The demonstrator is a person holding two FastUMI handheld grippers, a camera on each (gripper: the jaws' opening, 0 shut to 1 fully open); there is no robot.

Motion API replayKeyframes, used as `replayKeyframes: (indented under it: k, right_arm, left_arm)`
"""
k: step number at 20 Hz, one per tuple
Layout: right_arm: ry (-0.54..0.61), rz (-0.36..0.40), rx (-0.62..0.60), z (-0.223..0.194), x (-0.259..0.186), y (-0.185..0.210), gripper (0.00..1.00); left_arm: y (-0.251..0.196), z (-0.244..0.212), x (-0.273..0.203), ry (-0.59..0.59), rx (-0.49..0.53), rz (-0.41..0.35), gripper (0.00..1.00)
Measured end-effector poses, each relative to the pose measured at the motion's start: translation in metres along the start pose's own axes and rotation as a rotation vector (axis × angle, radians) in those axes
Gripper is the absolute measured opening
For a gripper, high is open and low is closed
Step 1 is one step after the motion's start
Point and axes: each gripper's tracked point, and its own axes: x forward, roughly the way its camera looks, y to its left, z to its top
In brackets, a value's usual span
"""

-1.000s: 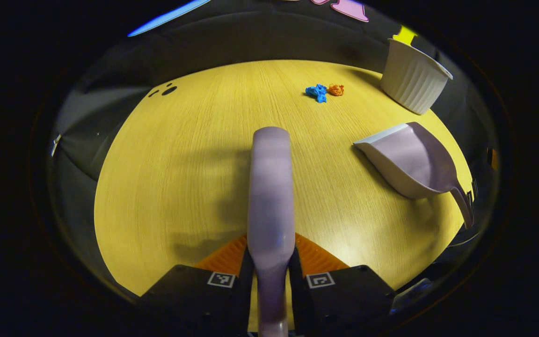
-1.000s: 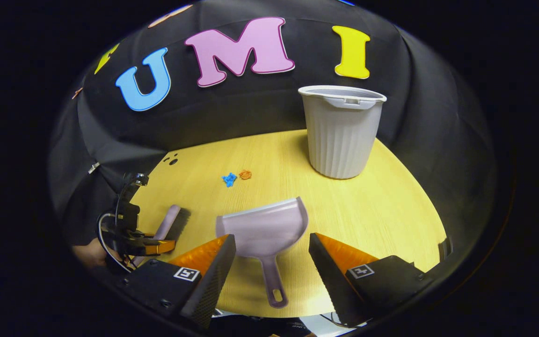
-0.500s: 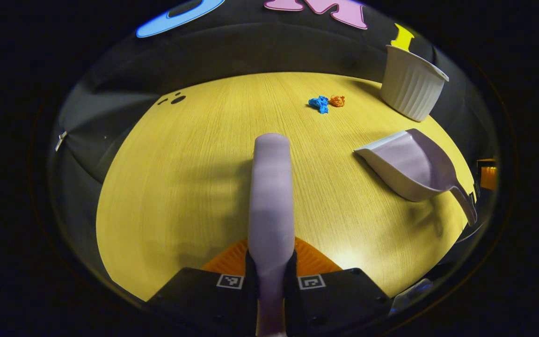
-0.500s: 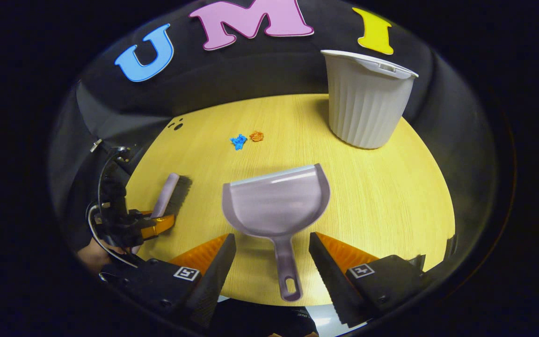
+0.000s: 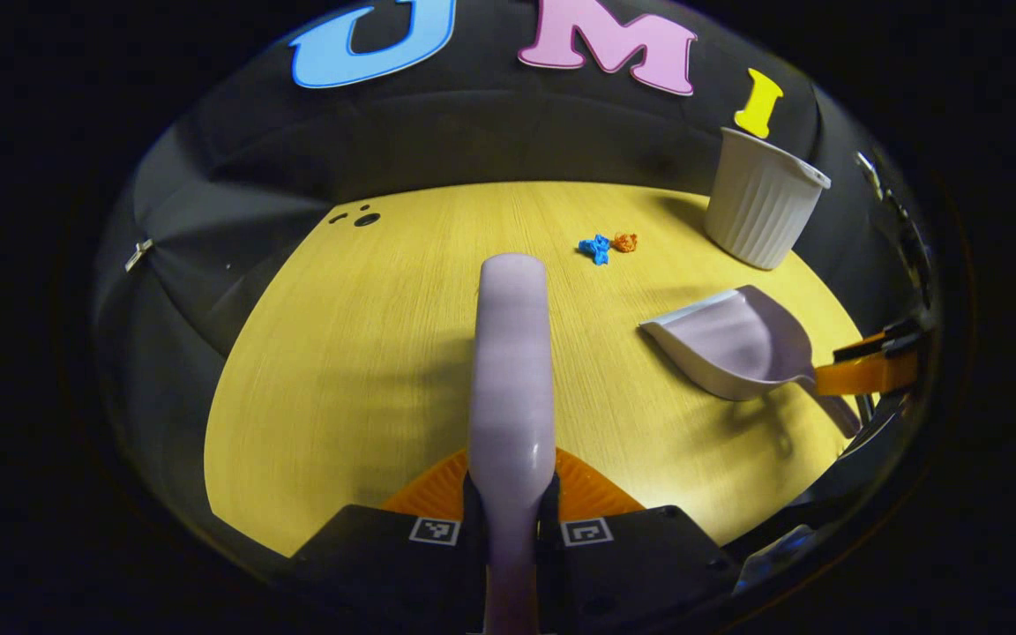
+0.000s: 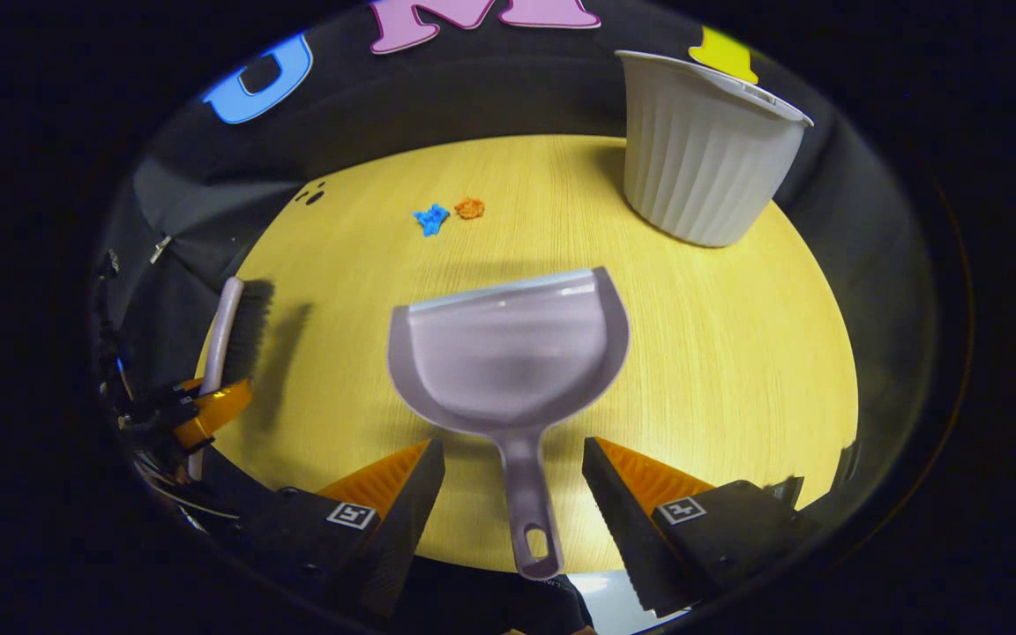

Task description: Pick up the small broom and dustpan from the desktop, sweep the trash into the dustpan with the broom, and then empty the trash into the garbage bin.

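Left gripper view: left hand-held gripper clamped on the handle of the small broom, both fingers pressed against it, broom back running straight ahead over the yellow tabletop. Blue trash scrap and orange trash scrap just beside each other, well ahead and slightly right. White ribbed garbage bin upright, far ahead on the right. Dustpan to the right, mouth facing left; a finger of the right hand-held gripper at its handle.

Right gripper view: right hand-held gripper spread wide, fingers either side of the dustpan handle without touching it. Dustpan flat on the tabletop, mouth pointing away. Both scraps, blue and orange, ahead and left. Garbage bin ahead on the right. Small broom far left, bristles facing right, held in the left hand-held gripper.
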Motion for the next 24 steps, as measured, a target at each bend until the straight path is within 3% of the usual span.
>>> replayKeyframes:
  k: [10, 12, 13, 14, 16, 18, 21, 24]
  right_arm:
    - [0.106, -0.067, -0.093, -0.011, 0.059, -0.011, 0.98]
    - [0.123, -0.068, -0.092, -0.014, 0.066, -0.011, 0.89]
    - [0.133, -0.071, -0.09, -0.016, 0.068, -0.011, 0.73]
    - [0.136, -0.074, -0.095, -0.015, 0.07, -0.011, 0.64]
    - [0.124, -0.087, -0.128, -0.014, 0.07, -0.014, 0.55]
    - [0.129, -0.074, -0.154, -0.013, 0.069, -0.012, 0.38]
    - [0.143, -0.045, -0.187, -0.017, 0.066, -0.016, 0.4]
    - [0.193, -0.012, -0.253, -0.02, 0.066, -0.017, 0.35]
  left_arm:
    - [0.012, -0.021, -0.027, 0.062, -0.135, 0.044, 0.27]
    - [0.014, -0.021, -0.027, 0.07, -0.143, 0.053, 0.27]
    - [0.015, -0.021, -0.027, 0.075, -0.145, 0.06, 0.27]
    - [0.015, -0.021, -0.026, 0.079, -0.144, 0.064, 0.27]
    - [0.014, -0.019, -0.023, 0.09, -0.141, 0.071, 0.26]
    - [0.011, -0.017, -0.017, 0.105, -0.133, 0.071, 0.27]
    - [0.005, -0.006, -0.007, 0.122, -0.108, 0.068, 0.27]
    - [0.0, 0.011, 0.013, 0.137, -0.062, 0.045, 0.27]
